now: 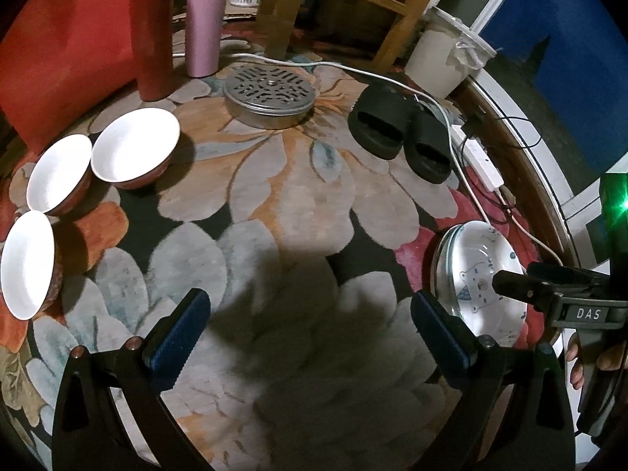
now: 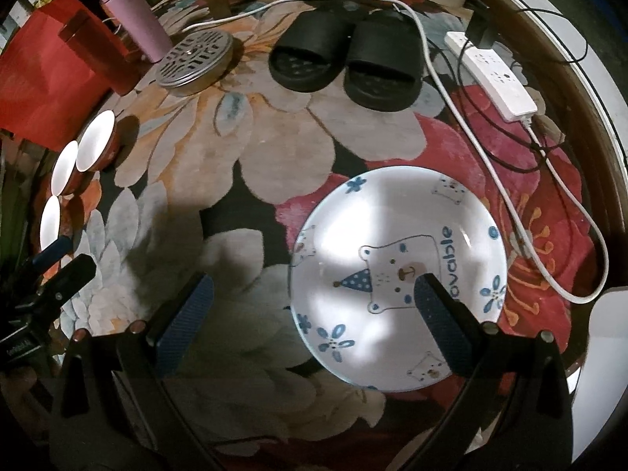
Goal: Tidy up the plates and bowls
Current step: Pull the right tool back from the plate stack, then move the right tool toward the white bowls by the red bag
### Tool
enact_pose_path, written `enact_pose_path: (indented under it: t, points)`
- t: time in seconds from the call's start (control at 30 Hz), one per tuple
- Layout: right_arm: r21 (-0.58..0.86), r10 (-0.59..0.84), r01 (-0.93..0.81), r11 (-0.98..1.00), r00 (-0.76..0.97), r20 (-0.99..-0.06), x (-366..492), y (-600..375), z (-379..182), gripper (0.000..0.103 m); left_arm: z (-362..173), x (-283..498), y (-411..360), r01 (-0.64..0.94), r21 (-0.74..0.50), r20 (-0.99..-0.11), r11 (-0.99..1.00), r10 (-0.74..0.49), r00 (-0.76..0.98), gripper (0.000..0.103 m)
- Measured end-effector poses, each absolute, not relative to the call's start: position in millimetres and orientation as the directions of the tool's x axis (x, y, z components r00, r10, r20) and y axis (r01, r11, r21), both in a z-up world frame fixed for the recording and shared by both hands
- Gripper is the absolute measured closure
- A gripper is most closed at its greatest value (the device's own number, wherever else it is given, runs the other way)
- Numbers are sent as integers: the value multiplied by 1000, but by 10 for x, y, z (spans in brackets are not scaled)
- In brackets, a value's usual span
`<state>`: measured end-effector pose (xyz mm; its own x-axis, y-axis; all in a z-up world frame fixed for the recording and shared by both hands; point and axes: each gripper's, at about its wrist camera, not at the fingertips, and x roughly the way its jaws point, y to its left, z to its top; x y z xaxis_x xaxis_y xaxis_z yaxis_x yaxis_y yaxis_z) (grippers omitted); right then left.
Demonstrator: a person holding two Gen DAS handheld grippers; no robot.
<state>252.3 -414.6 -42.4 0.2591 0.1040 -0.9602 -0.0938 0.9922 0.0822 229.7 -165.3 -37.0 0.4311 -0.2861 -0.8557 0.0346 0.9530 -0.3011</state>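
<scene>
Your left gripper hangs over the flowery rug with its two blue pads wide apart and nothing between them; there is a big bare patch of rug right in front of it; the three bowls sit close together at the far left edge, red outside and white inside, and the two further ones look like they touch.

Your right gripper is also spread wide and holds nothing; its right pad sits over the bear plate, but you cannot tell if it touches; its left pad is over bare rug; the plate lies flat on the rug.

From the left view, you see the plate from the side, and its rim looks doubled, like more than one plate stacked; from the right view, you see only the top face with the bear and the blue flowers.

Further back are the black slippers, a round metal tin and a white power strip with its cord running close past the plate's right side.
</scene>
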Motion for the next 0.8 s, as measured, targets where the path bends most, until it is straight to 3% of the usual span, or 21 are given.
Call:
enact_pose_path:
  t: [0.8]
  points:
    - [81,117,-147,986,252,-961,2512,-3768,-463,0,-429,2172,-1191,-35,-288,-866,957,-245,435,1]
